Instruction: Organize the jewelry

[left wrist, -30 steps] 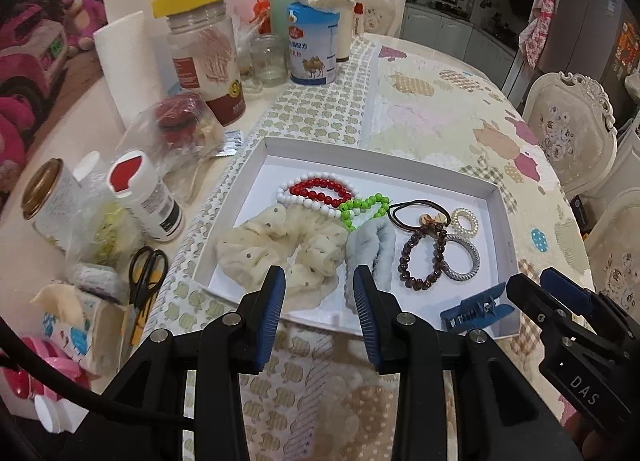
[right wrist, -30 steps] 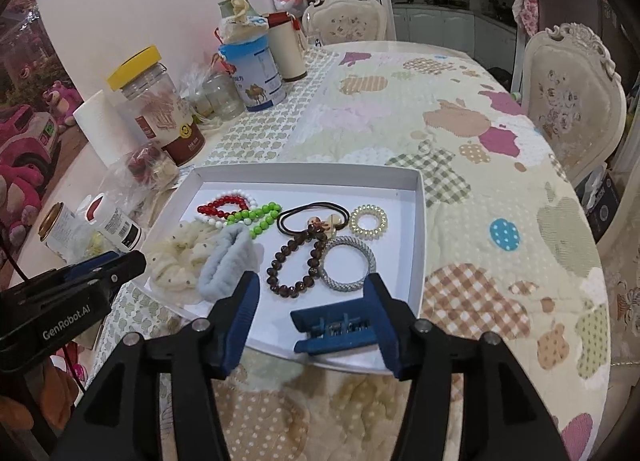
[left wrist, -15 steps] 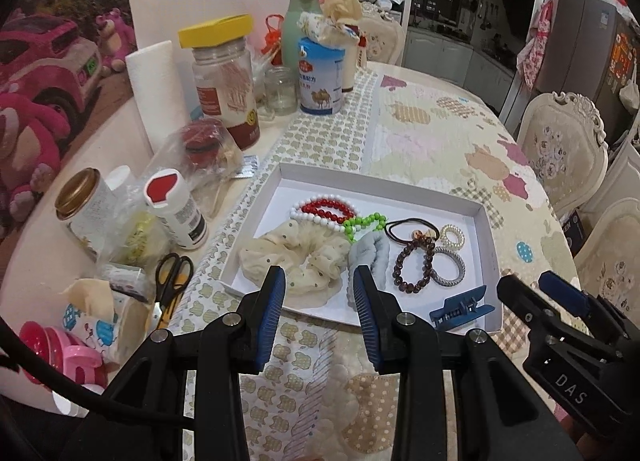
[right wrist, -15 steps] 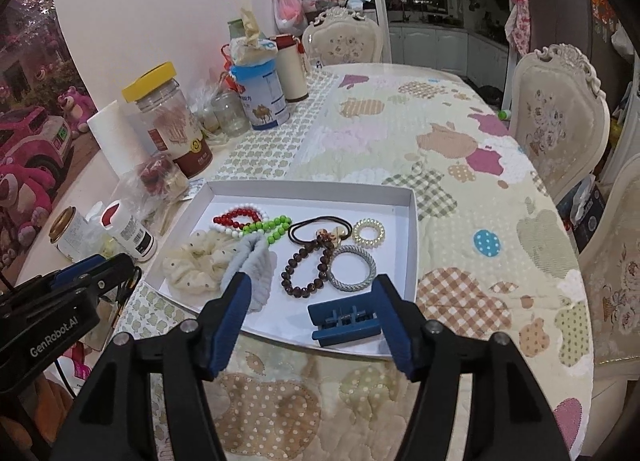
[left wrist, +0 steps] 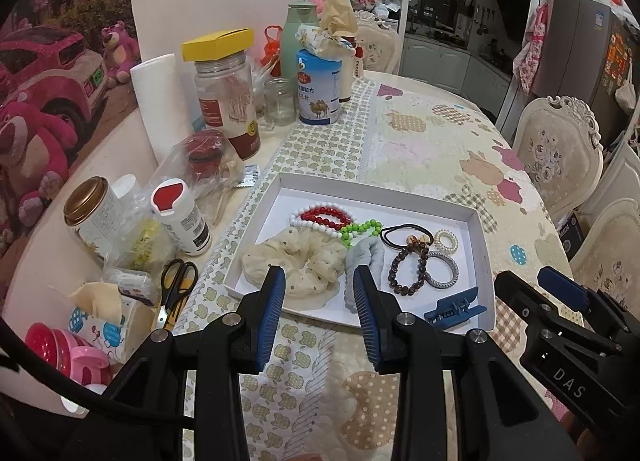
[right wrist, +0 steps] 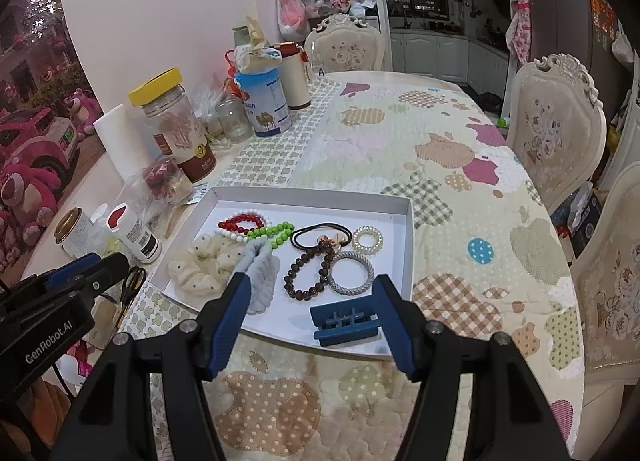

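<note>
Both grippers are hanging empty with fingers spread, the left gripper less widely than the right gripper. Compared with a second ago they are sitting farther back and higher from the white tray, which is holding every piece: the blue hair clip at its near edge, scrunchies, bracelets and hair ties behind. On the table beyond, jars are crowding the left side. Pulling away with nothing gripped suggests the sorting is finishing.

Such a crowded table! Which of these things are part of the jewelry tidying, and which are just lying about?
Part of the job:
white tray
red bracelet
green beads
brown bracelet
cream scrunchie
blue hair clip

Just lying about:
scissors
yellow-lidded jar
blue tin
paper towel roll
</note>
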A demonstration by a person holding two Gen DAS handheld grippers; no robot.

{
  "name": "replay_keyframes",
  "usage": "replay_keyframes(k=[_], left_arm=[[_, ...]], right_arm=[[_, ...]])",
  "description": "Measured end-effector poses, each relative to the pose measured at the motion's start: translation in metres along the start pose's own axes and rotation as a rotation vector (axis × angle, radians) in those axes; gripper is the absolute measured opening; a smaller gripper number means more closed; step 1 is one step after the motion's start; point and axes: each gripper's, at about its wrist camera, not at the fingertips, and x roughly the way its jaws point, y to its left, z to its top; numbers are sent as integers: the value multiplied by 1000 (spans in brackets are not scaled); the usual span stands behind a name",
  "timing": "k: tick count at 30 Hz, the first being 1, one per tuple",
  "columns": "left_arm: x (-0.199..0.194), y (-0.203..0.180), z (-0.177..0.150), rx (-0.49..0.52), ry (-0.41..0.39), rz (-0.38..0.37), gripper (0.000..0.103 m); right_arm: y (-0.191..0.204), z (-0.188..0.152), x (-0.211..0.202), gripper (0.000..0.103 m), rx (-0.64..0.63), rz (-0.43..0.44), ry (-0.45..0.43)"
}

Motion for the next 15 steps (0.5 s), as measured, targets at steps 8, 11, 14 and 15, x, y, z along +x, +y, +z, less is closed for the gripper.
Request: replay_keyframes(k=[8, 11, 14, 15], left_arm=[[0, 1, 0, -2, 1, 2, 34], [0, 2, 1, -1, 3, 1, 34], [1, 2, 1, -1, 3, 1, 34], [1, 3, 0, -1, 4, 1, 34]], right_arm=[[0, 2, -1, 66, 1, -4, -1], [0, 2, 0, 66, -1, -3, 3], [3, 2, 2, 66, -5, -2, 9], [3, 1, 3, 66, -5, -2, 10]])
